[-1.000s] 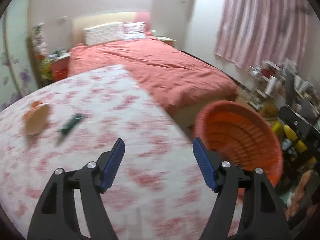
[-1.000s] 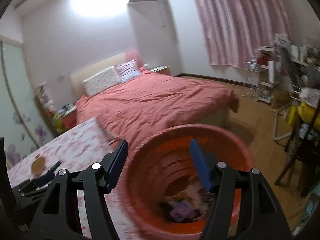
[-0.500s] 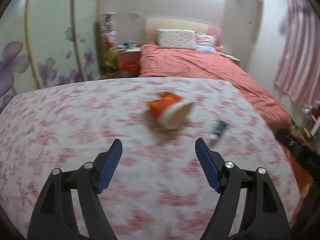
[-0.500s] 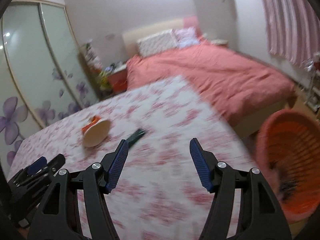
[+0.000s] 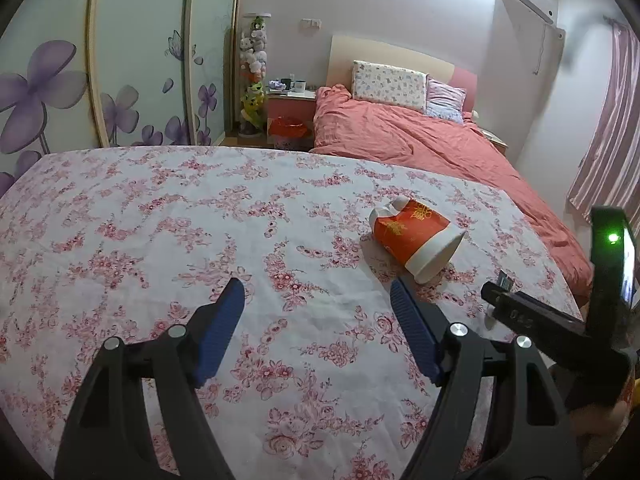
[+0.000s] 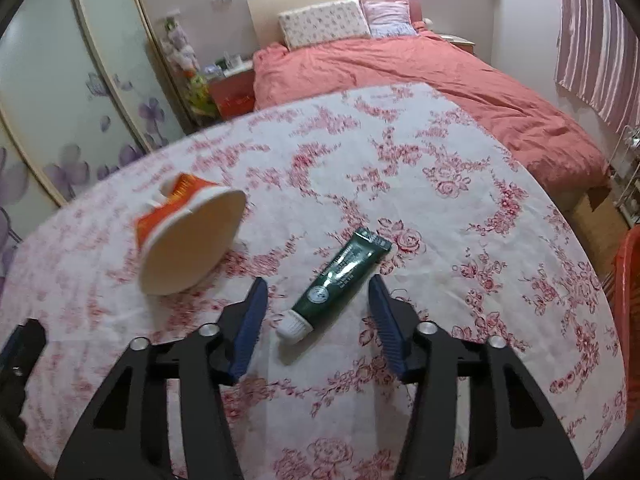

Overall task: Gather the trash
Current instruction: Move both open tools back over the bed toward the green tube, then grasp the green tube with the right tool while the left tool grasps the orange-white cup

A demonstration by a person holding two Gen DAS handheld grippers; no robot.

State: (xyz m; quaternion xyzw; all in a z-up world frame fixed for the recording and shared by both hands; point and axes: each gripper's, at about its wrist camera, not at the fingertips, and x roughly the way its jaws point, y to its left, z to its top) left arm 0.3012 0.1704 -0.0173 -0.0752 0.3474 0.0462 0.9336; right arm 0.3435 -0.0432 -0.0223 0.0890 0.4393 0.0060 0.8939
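An orange and white paper cup lies on its side on the floral tablecloth. My left gripper hovers open just short of it and to its left, with nothing between its fingers. In the right wrist view a dark green tube with a white cap lies flat on the cloth beside the cup. My right gripper straddles the tube's cap end. Its jaws are closing, and the pads stand clear of the tube on both sides. The right gripper's body shows at the right of the left wrist view.
An orange basket stands off the table's right edge. Beyond the table are a bed with a red cover, a nightstand and sliding wardrobe doors on the left. Pink curtains hang at the right.
Both views swung from the orange basket back over the table. The right gripper dropped down around the green tube and its jaws narrowed. The left gripper came up beside the cup.
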